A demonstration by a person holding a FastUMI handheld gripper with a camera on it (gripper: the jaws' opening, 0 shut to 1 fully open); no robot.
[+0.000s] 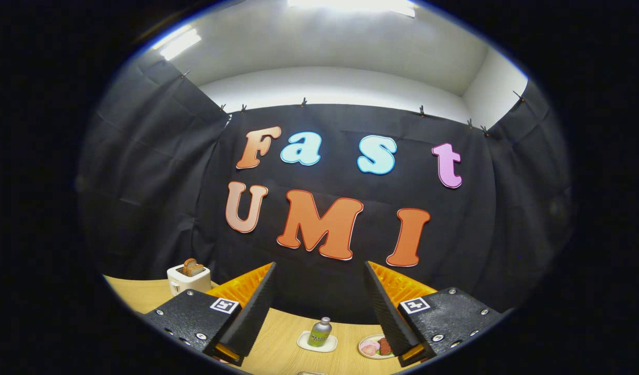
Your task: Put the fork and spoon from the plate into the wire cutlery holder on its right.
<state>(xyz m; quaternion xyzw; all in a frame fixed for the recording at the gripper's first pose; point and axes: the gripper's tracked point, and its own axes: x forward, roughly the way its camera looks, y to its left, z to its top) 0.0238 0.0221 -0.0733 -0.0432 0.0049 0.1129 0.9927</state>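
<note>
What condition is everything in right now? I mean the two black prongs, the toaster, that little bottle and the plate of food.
hand-held gripper: fingers wide apart, holding nothing, raised above the table.
toaster: upright beyond the left finger, toast sticking up out of its slots.
bottle: upright, capped, standing on a small white coaster between the fingers.
plate: flat on the table, holding food, partly hidden by the right finger.
</note>
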